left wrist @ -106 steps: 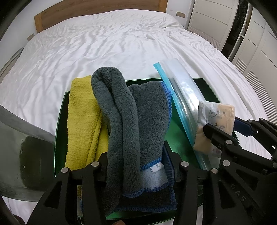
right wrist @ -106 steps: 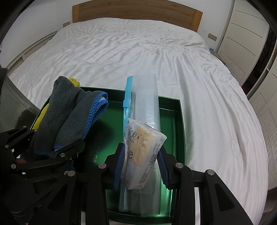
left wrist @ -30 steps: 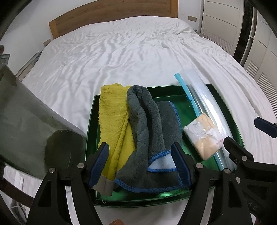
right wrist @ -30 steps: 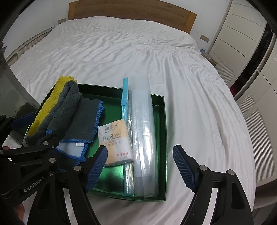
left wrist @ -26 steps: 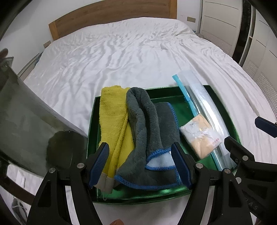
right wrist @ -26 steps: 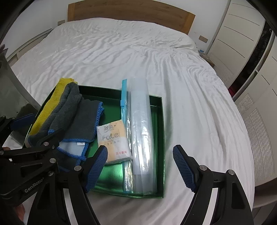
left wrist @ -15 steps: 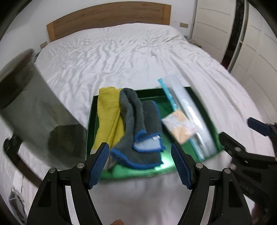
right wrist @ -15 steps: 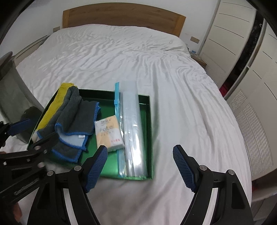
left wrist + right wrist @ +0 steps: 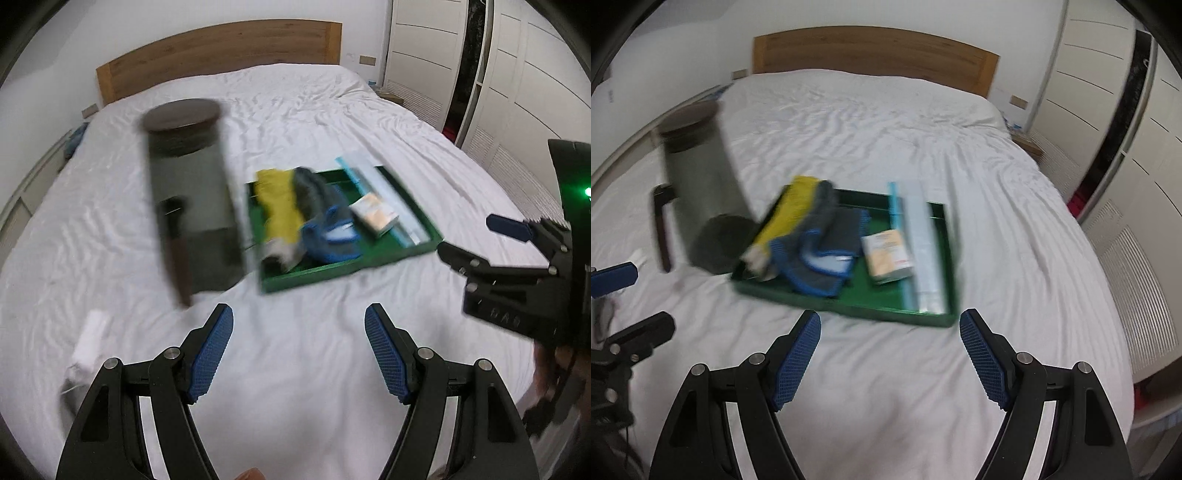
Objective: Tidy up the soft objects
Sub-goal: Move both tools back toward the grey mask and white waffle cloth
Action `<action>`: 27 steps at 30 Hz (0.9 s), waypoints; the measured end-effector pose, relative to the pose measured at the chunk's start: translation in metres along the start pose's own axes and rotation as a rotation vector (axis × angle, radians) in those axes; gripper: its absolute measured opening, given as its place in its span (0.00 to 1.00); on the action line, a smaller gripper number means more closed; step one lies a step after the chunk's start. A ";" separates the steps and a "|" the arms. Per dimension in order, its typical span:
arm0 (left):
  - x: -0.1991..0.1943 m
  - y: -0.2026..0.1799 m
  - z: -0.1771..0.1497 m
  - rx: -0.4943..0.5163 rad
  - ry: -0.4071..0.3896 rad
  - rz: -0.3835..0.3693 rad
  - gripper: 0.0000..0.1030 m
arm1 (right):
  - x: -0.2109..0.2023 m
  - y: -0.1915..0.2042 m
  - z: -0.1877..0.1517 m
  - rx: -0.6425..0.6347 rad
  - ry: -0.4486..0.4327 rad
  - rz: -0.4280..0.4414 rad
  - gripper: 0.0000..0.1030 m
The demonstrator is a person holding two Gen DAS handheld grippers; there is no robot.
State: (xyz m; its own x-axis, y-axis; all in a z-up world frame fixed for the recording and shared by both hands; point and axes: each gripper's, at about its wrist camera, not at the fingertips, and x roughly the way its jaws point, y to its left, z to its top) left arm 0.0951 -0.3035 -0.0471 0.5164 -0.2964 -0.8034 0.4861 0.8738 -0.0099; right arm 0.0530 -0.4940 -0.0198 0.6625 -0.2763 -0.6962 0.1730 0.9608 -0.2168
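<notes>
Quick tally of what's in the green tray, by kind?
Towels: 2, a yellow towel and a grey towel with blue trim
Tissue packs: 1, the tissue pack
Clear zip bags: 1, the zip bag with blue strip
Total: 4 things in the green tray

Left gripper (image 9: 299, 350) jaws spread wide, gripping nothing, pointing forward; right gripper (image 9: 890, 358) likewise agape, empty, level alongside, both held low
</notes>
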 end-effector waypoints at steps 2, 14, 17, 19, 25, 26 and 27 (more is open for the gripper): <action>-0.017 0.023 -0.020 0.003 0.001 0.012 0.66 | -0.014 0.017 -0.007 -0.016 -0.011 0.025 0.76; -0.059 0.205 -0.139 -0.122 0.128 0.201 0.75 | -0.053 0.120 -0.036 -0.100 -0.026 0.193 0.76; -0.048 0.228 -0.156 -0.135 0.177 0.190 0.75 | -0.053 0.148 -0.037 -0.123 -0.021 0.232 0.76; -0.037 0.237 -0.162 -0.130 0.202 0.174 0.75 | -0.048 0.168 -0.039 -0.139 -0.015 0.258 0.76; -0.006 0.253 -0.168 -0.152 0.257 0.121 0.75 | -0.026 0.213 -0.034 -0.182 0.013 0.318 0.76; -0.001 0.255 -0.169 -0.152 0.261 0.124 0.75 | -0.021 0.220 -0.033 -0.189 0.017 0.321 0.76; 0.005 0.257 -0.170 -0.151 0.268 0.121 0.75 | -0.017 0.225 -0.031 -0.195 0.021 0.326 0.76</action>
State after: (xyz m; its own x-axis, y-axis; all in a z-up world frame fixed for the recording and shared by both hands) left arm 0.1032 -0.0152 -0.1549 0.3501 -0.0928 -0.9321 0.3120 0.9498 0.0226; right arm 0.0578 -0.2738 -0.0781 0.6442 0.0407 -0.7637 -0.1876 0.9765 -0.1062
